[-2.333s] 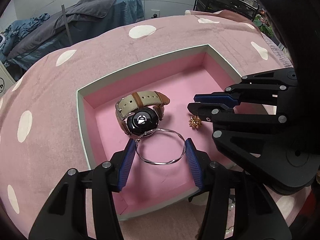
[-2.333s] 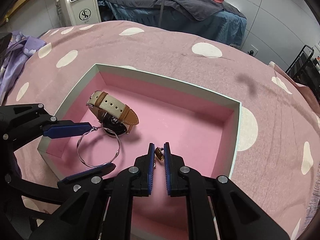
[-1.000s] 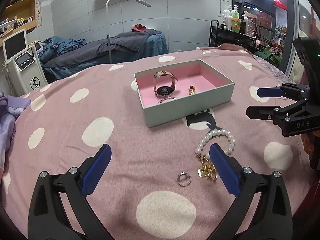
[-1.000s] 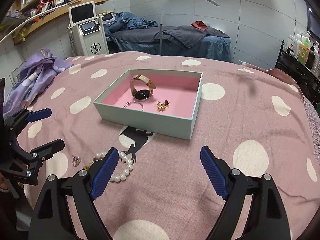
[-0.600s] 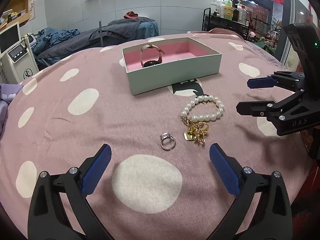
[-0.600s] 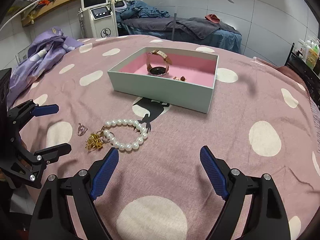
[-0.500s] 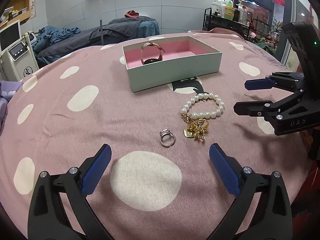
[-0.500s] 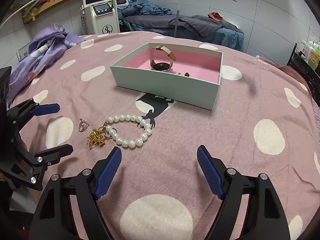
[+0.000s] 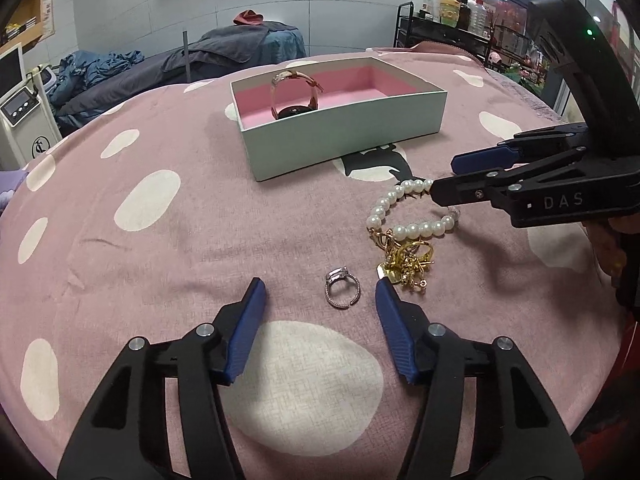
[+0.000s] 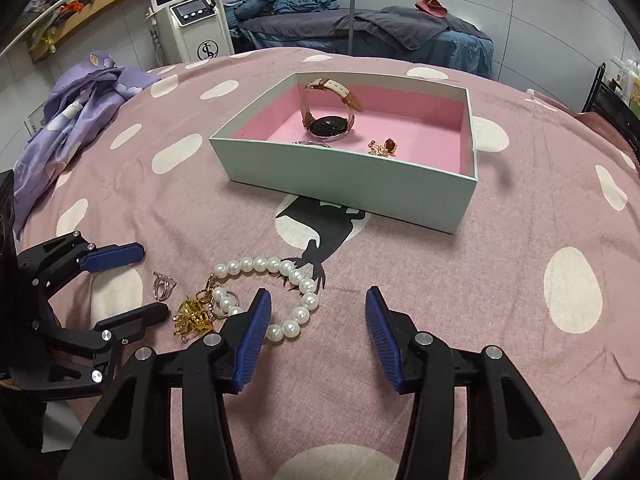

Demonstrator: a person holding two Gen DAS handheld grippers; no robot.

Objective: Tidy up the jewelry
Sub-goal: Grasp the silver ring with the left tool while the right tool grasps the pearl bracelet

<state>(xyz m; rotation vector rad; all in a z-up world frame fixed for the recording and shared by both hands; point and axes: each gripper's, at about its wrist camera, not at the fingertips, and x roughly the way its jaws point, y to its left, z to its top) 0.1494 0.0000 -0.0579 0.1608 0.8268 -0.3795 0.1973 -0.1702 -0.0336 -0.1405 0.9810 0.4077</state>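
A pale green box (image 9: 344,132) with pink lining (image 10: 420,136) sits on the pink spotted cloth. It holds a watch (image 10: 330,114), a thin bangle (image 10: 310,143) and gold earrings (image 10: 383,147). On the cloth lie a silver ring (image 9: 342,288), a pearl bracelet (image 9: 404,216) and a gold tangle (image 9: 406,262). My left gripper (image 9: 320,300) is open, low over the cloth, with the ring between its fingertips. My right gripper (image 10: 316,308) is open beside the pearl bracelet (image 10: 280,288), its left finger over the beads.
A purple cloth (image 10: 76,112) lies at the left edge of the bed. A white machine (image 10: 192,20) and a treatment bed (image 10: 360,28) stand behind. A black shelf with bottles (image 9: 448,20) stands at the back right.
Both grippers have pulled back from the box and dropped low over the cloth. The left has narrowed around the ring; the right has narrowed and moved to the pearl bracelet.
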